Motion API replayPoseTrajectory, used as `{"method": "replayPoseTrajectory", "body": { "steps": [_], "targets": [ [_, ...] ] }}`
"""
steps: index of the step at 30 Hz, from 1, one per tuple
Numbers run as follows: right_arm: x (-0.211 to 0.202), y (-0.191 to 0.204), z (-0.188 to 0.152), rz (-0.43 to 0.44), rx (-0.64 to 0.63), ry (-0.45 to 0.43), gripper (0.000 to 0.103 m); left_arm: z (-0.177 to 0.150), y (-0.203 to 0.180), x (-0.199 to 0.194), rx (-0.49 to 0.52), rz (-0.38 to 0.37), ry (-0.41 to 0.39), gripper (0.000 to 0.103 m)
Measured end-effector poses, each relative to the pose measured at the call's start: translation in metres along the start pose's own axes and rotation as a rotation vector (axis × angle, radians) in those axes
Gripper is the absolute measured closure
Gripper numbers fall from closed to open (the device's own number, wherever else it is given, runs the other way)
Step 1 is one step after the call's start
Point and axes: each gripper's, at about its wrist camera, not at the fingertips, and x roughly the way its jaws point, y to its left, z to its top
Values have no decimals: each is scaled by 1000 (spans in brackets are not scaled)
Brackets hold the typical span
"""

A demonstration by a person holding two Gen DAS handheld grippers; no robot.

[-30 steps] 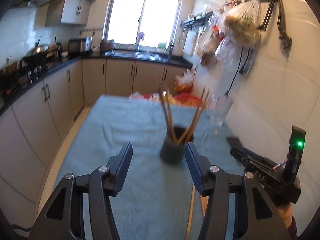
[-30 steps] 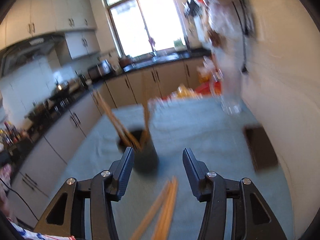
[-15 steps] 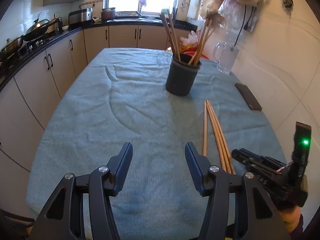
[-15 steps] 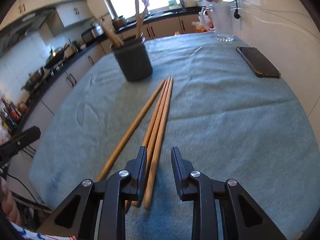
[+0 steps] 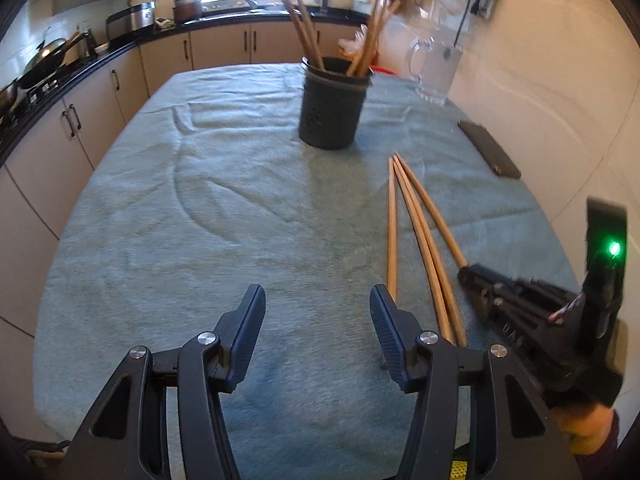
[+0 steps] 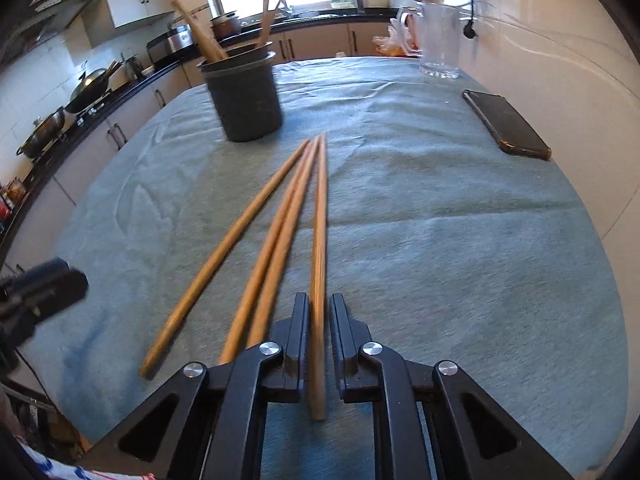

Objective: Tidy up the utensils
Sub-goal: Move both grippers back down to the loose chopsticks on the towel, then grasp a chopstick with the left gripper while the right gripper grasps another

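Several long wooden chopsticks [image 6: 276,232] lie side by side on the teal tablecloth [image 6: 460,240], pointing toward a dark utensil holder [image 6: 245,96] that has more chopsticks standing in it. My right gripper [image 6: 319,312] is shut on the rightmost chopstick [image 6: 319,240] near its thick end, low over the cloth. My left gripper [image 5: 316,308] is open and empty over the cloth, left of the chopsticks [image 5: 416,224]. The holder [image 5: 332,102] stands at the far middle. The right gripper [image 5: 472,276] shows at the lower right of the left wrist view.
A black phone [image 6: 506,124] lies on the cloth near the right wall. A glass mug [image 6: 440,46] stands at the far right corner. Kitchen cabinets and a stove with pans [image 5: 44,60] run along the left, beyond the table edge.
Both grippers have come down and back toward the table's near end. The right gripper has narrowed from half open to shut on the rightmost chopstick. The left gripper stays open.
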Motion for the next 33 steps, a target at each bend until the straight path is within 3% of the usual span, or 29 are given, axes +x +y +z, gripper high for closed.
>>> {"method": "replayPoseTrajectory", "body": {
  "steps": [10,19,21,22,24,33],
  "targets": [
    [-10,-71,5,-42,152,27,95,25,-36,45,91,1,73,51],
    [-6,-82,12,39,141,51,95,43,-60,84,135,-15,131,69],
    [-4,-81,14,43,121,53,95,44,-63,92,141,-11,150,84],
    [-3,-80,15,42,109,53,95,45,-64,95,139,3,149,85],
    [-2,-78,16,41,86,53,95,49,-63,98,127,14,145,96],
    [3,-78,22,60,68,67,95,55,-19,98,-116,-44,197,97]
  ]
}}
